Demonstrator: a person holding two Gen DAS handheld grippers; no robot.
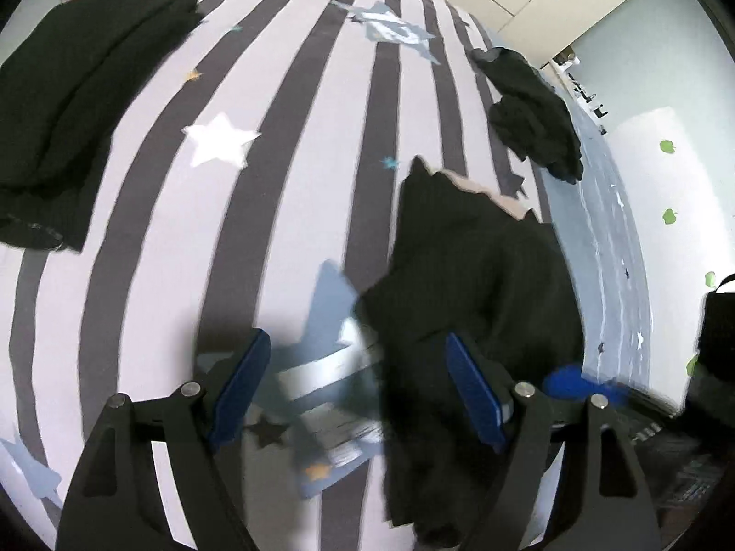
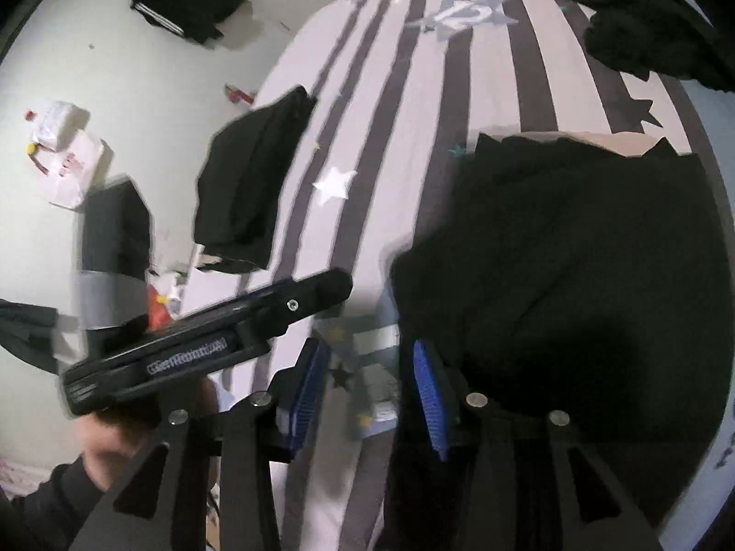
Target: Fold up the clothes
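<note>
A dark ribbed garment point(image 1: 477, 266) lies bunched on the striped bed sheet point(image 1: 294, 147), with a pale strip at its far edge. My left gripper point(image 1: 358, 390) is open, and the cloth hangs over its right finger point(image 1: 477, 395) and fills the right part of the gap. In the right wrist view the same garment point(image 2: 574, 275) spreads wide to the right. My right gripper point(image 2: 367, 395) is open at its left edge, the right pad point(image 2: 429, 399) against the cloth. The left gripper point(image 2: 330, 284) shows side-on here, held by a hand point(image 2: 119, 436).
A folded black garment point(image 1: 73, 105) point(image 2: 252, 183) rests near the bed's left edge. A crumpled black garment point(image 1: 533, 115) point(image 2: 652, 32) lies at the far right. On the floor are black clothing point(image 2: 183, 4), white bags point(image 2: 64, 156) and a dark bin point(image 2: 115, 275).
</note>
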